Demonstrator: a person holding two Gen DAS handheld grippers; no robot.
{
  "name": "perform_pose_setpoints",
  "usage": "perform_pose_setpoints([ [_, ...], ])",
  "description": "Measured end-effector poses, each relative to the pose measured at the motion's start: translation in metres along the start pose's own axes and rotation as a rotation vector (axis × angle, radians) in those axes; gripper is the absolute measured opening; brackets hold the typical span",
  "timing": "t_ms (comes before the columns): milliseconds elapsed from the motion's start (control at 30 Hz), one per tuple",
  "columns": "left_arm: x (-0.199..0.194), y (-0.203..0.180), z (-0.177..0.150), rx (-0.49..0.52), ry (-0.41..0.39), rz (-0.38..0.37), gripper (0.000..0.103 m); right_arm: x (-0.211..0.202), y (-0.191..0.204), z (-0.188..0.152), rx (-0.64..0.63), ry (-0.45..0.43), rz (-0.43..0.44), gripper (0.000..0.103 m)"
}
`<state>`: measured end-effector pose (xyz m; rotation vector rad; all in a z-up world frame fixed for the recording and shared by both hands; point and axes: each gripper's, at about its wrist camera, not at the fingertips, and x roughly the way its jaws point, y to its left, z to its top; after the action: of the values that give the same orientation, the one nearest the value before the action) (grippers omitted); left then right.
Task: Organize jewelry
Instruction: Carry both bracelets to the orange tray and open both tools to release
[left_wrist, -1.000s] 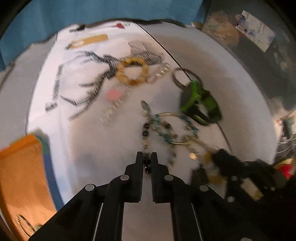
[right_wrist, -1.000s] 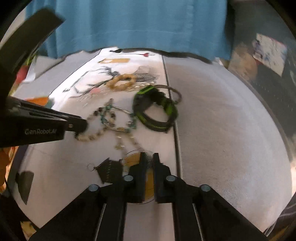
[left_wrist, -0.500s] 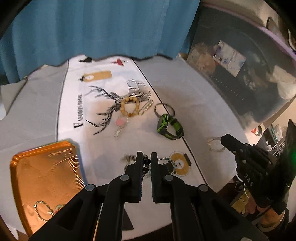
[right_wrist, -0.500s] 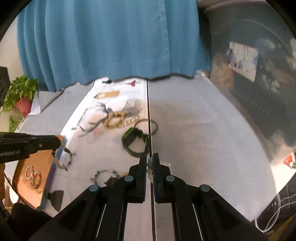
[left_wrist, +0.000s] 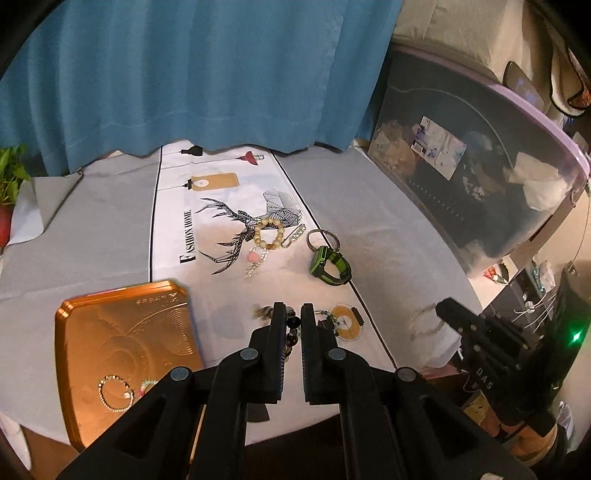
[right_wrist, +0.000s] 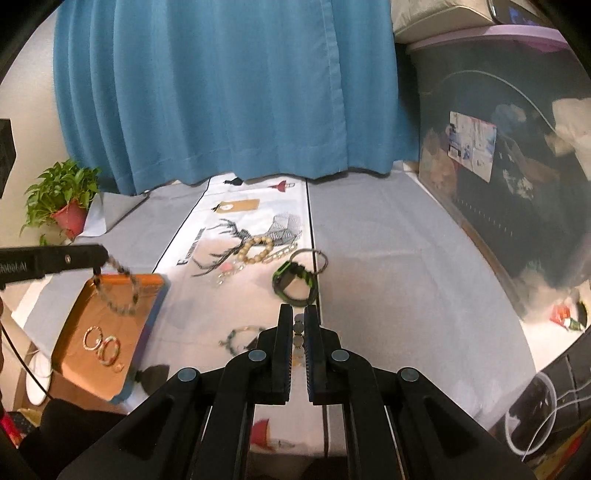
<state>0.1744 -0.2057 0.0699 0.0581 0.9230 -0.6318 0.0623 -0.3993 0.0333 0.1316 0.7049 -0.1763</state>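
Currently we hold both grippers above the counter (left_wrist: 388, 221). Our left gripper (left_wrist: 294, 314) has its fingers pinching a dark beaded bracelet (right_wrist: 122, 291), which hangs over the copper tray (left_wrist: 122, 343) in the right wrist view. Our right gripper (right_wrist: 298, 317) has its fingers pinching a pale beaded strand (right_wrist: 297, 338), which dangles between them. Two ring bracelets (right_wrist: 101, 343) lie in the tray. On the white printed cloth (left_wrist: 177, 206) sit a cream bead bracelet (left_wrist: 269, 233), a green-black watch (left_wrist: 330, 266) touching a thin bangle (left_wrist: 323, 238), and a gold disc earring (left_wrist: 345, 321).
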Motion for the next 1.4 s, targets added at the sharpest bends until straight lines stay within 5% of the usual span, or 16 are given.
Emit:
perform_pose_setpoints([
  [567, -0.053, 0.02, -0.046, -0.032, -0.041, 0.014, 0.005, -0.04, 0.034, -0.026, -0.053, 0.006, 0.072, 0.006],
  [1133, -0.123, 0.096, -0.101, -0.137, -0.119, 0.07, 0.005, -0.063, 0.144, -0.033, -0.19, 0.035, 0.304, 0.006],
  [1400, -0.134, 0.127, -0.111, -0.18, -0.142, 0.073, 0.005, -0.061, 0.174, -0.025, -0.225, 0.039, 0.344, 0.006],
])
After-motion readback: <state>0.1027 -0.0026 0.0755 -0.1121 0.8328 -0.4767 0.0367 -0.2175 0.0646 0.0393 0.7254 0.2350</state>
